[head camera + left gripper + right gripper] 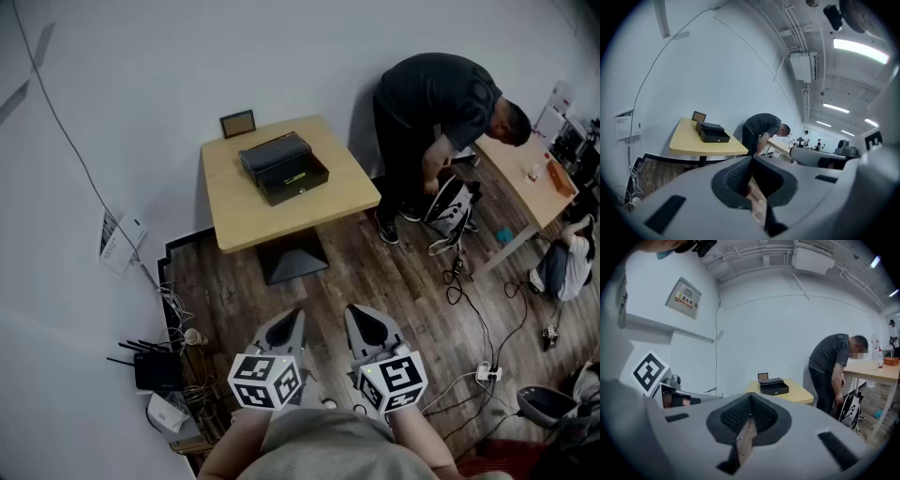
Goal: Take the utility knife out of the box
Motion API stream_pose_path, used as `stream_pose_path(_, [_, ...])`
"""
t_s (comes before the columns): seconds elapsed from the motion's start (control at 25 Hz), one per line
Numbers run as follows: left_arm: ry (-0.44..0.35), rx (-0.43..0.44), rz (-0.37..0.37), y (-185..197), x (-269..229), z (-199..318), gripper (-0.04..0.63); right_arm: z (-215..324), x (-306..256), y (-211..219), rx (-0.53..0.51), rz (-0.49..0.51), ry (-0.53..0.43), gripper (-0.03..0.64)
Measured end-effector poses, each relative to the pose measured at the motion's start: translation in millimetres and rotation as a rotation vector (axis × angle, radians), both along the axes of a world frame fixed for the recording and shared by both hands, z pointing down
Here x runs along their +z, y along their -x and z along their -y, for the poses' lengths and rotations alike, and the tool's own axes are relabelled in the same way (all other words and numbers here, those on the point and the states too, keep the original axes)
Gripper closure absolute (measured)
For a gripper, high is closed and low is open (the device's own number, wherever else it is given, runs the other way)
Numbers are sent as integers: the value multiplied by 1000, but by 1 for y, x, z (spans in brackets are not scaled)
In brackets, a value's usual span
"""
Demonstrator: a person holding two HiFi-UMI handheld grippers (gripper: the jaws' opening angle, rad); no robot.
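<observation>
The black box (284, 166) stands open on a light wooden table (253, 220) against the wall, far ahead of me. A thin yellow-green item (296, 178) lies in its open tray, too small to identify. The box also shows in the left gripper view (711, 132) and the right gripper view (774, 386). My left gripper (296, 315) and right gripper (354, 311) hang side by side over the wooden floor, well short of the table. Each has its jaws shut tip to tip with nothing between them (751, 160) (751, 397).
A small picture frame (237, 123) stands behind the box. A person (436, 103) bends over a backpack (450, 206) to the right of the table, beside a second table (525, 178). Cables and a power strip (486, 372) lie at right, a router (155, 370) at left.
</observation>
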State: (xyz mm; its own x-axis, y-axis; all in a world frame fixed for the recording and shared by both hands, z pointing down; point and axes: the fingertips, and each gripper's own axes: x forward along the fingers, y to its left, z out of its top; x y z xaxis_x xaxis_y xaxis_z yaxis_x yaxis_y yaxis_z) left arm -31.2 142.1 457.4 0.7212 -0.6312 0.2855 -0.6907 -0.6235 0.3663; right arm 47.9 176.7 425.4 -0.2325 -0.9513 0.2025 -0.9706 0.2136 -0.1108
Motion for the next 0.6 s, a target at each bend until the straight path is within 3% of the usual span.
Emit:
stream_pose_path(0.28, [-1, -27, -9, 9, 0, -48, 591, -47, -1, 1, -2, 7, -6, 617])
stream_pose_path(0.6, [-12, -44, -16, 18, -6, -60, 591, -54, -10, 19, -56, 41, -32, 617])
